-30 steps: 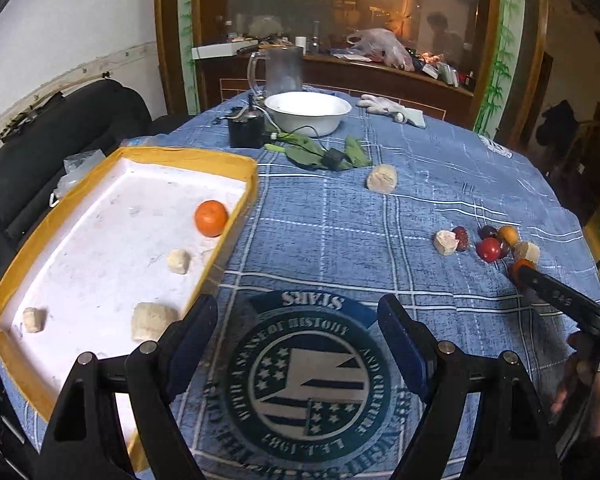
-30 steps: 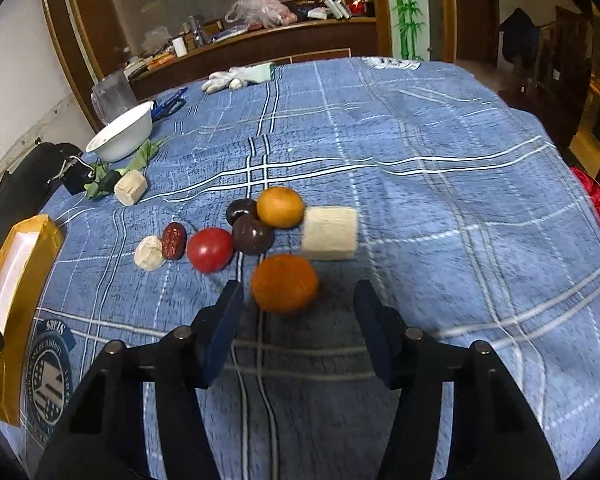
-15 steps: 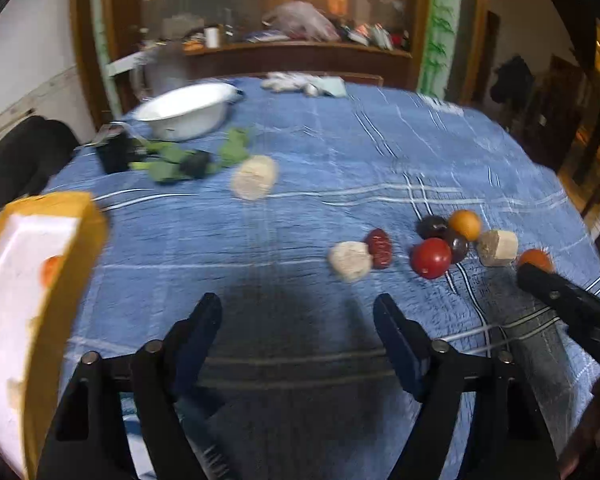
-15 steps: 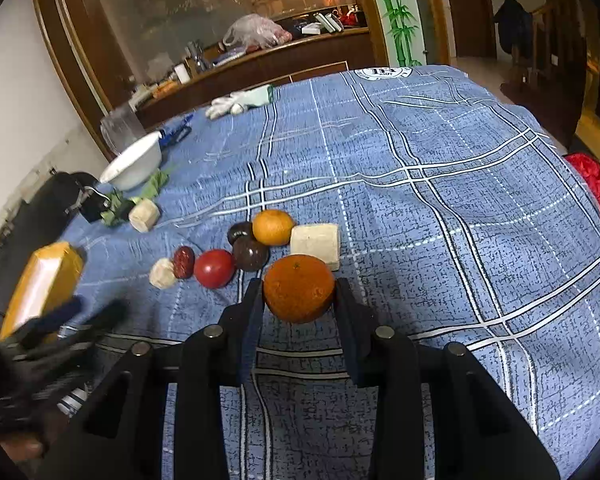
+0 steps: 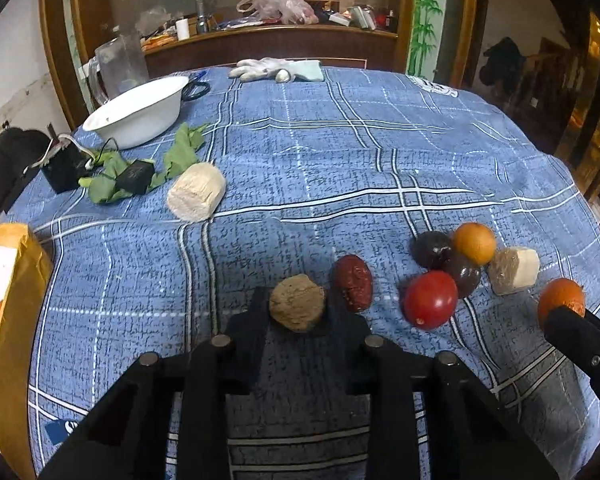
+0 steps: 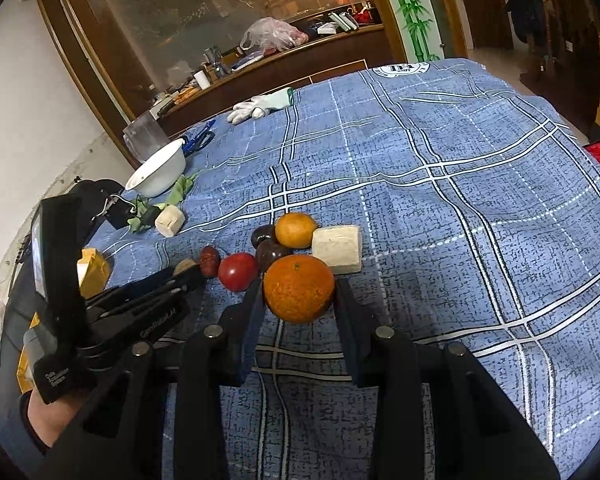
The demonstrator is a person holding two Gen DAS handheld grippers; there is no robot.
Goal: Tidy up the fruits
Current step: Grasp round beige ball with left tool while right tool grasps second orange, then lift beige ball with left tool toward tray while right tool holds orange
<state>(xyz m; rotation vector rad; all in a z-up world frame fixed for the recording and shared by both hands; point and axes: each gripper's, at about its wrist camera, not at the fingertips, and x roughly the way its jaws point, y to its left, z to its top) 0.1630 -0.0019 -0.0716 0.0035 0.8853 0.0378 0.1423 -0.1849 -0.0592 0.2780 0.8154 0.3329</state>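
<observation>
L wrist cam: left gripper (image 5: 298, 314) has swung off the yellow tray (image 5: 20, 280) and over to the fruit pile, and its fingers are now pressed onto the tan lump (image 5: 297, 307), w/ the red date (image 5: 353, 282) just beside. Tomato (image 5: 430, 299) and the dark fruits sit loose on the tablecloth (image 5: 340, 168).

R wrist cam: right gripper (image 6: 298, 300), spread a sec ago, now pinches the big orange (image 6: 299, 288), which looks lifted clear of the cloth. Both claws loaded, so next is prob the carry to the tray.
</observation>
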